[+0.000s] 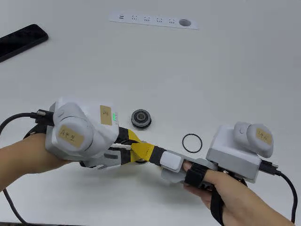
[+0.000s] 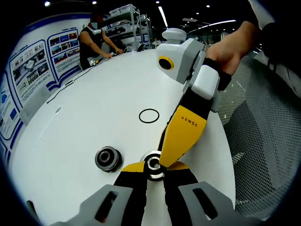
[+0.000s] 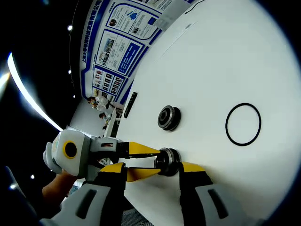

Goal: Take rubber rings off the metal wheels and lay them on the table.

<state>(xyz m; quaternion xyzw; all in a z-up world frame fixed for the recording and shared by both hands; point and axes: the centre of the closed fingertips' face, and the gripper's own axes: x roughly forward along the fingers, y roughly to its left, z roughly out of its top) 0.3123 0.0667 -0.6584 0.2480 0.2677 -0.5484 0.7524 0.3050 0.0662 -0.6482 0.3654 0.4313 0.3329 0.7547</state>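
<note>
My left gripper is shut on a small metal wheel with a dark rim, held just above the table. My right gripper stands open around the same wheel, with its right finger against the rim. In the head view the left gripper and right gripper meet low at centre, and the held wheel is mostly hidden. A second wheel lies on the table just beyond them. One black rubber ring lies flat on the table to the right.
A black phone lies at the far left of the white table, and a white power strip lies along the far edge. Cables trail from both grippers. People stand at benches in the background.
</note>
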